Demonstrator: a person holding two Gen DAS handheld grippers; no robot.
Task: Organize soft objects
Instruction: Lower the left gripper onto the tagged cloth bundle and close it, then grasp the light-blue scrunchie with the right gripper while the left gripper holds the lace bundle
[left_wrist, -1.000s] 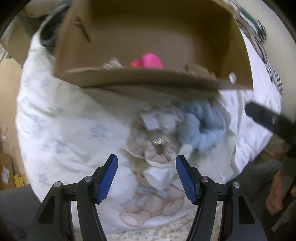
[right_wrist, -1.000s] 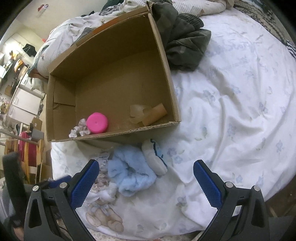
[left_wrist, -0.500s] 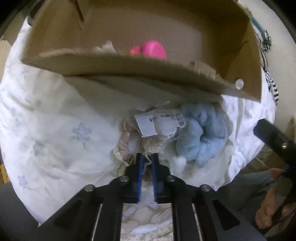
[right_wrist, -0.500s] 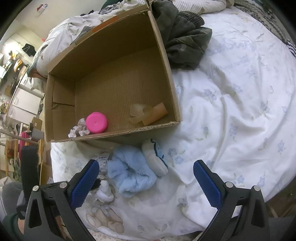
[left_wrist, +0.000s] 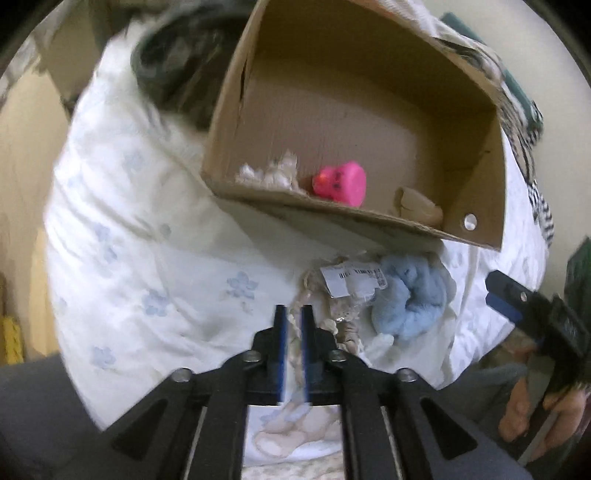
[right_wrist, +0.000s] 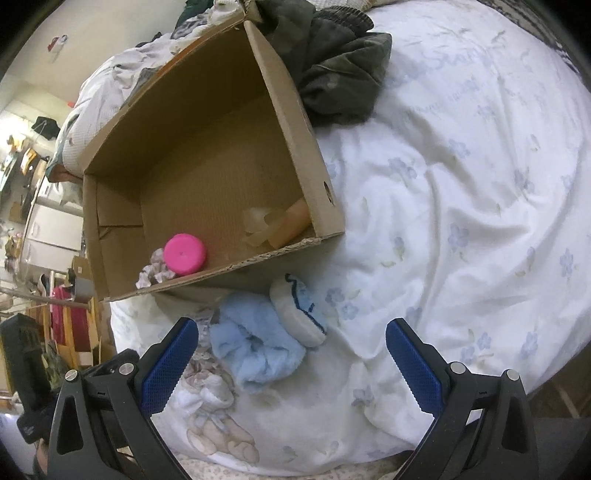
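Bedsheet (right_wrist: 461, 206) scene: left gripper (left_wrist: 293, 325) has just clamped the beige scrunchie (left_wrist: 317, 295) near the box (left_wrist: 476, 155); right gripper (right_wrist: 291, 365) wide, empty.

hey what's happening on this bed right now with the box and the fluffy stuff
A person is tidying soft items into a cardboard box on the bed. The left gripper is shut on a cream lace bundle with a label, lying in front of the box. The right gripper hangs open over a blue fluffy piece and a white slipper, touching neither. The box holds a pink toy, a scrunchie and some beige pieces.
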